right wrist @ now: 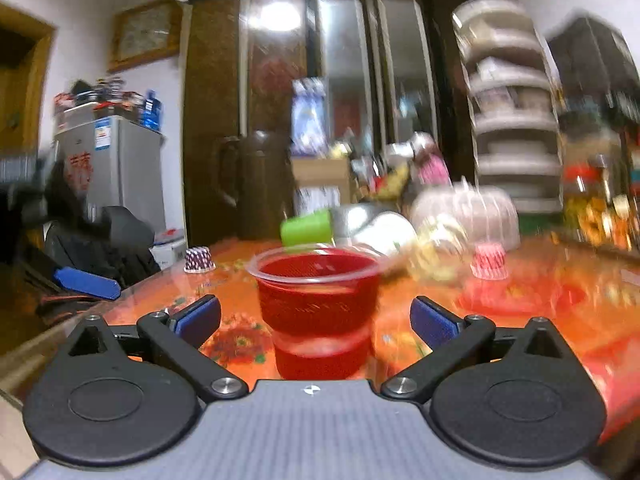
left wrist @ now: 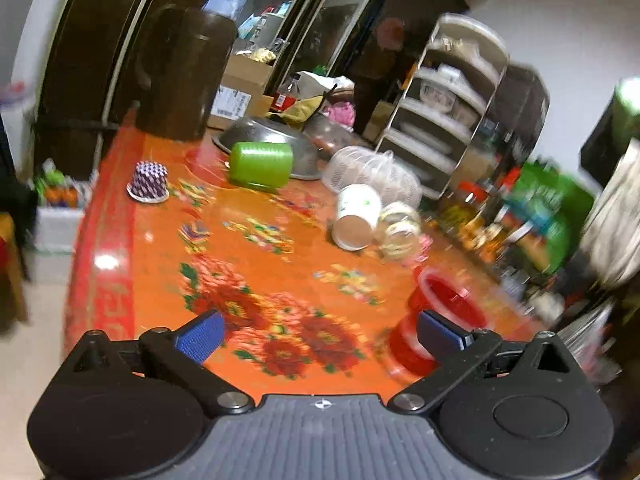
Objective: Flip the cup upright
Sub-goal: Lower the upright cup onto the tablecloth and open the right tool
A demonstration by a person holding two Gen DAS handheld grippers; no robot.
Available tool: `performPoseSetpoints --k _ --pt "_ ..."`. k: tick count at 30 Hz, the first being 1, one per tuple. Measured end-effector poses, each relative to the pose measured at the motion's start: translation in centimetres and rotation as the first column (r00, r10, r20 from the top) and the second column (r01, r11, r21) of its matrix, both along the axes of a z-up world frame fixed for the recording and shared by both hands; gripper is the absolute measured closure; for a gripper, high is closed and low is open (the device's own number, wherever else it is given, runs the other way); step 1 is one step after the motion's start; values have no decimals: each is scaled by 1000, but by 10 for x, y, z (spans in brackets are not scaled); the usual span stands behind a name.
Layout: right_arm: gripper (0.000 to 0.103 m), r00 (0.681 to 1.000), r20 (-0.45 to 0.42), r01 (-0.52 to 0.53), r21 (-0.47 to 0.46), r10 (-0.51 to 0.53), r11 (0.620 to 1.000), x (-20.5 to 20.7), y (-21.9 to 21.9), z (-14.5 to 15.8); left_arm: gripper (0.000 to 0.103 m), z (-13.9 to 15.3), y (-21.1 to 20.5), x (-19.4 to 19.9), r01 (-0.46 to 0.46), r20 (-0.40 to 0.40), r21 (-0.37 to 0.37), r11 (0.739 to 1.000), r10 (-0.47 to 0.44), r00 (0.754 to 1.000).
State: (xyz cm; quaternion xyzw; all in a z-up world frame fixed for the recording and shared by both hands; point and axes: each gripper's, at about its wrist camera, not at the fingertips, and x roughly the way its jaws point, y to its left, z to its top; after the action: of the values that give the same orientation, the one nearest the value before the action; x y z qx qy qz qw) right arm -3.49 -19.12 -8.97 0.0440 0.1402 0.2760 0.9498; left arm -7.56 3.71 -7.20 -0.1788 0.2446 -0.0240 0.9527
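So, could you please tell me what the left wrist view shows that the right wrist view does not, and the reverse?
Only the left wrist view shows the white paper cup as clearly lying on its side, its mouth towards the camera.

Only the right wrist view shows a grey fridge, a pink patterned cup standing mouth down, and the left claw's blue finger.

Both show the red plastic cup upright, the green cup on its side, the purple patterned cup mouth down, and the orange floral table. Each claw is open and holds nothing.

Red cup (right wrist: pixel 318 312) upright on floral table (right wrist: pixel 560 320)
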Motion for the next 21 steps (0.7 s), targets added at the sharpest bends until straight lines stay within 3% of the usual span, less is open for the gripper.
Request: performPoseSetpoints --k 2,4,6,11,15,21 --pt "1 997 -78 19 4 -18 1000 -1 -11 13 0 7 -10 1 5 -11 71 997 -4 1000" --pt "1 992 -119 40 -52 -46 998 -4 -18 33 0 20 -20 -1 31 -2 118 993 -31 1000" --pt "1 990 -132 40 -116 -55 992 -10 -23 53 0 36 -29 -6 66 14 138 988 -69 998" --pt "1 974 -225 -37 -90 16 995 -23 -40 87 0 73 -48 -23 131 28 158 979 -137 990" --pt "1 978 -208 -20 -89 1 996 -34 -47 99 0 86 -61 -34 154 29 171 973 -162 986" --pt "1 980 -195 -42 -95 23 995 -33 -47 101 0 83 -60 -33 160 -19 182 970 -160 987"
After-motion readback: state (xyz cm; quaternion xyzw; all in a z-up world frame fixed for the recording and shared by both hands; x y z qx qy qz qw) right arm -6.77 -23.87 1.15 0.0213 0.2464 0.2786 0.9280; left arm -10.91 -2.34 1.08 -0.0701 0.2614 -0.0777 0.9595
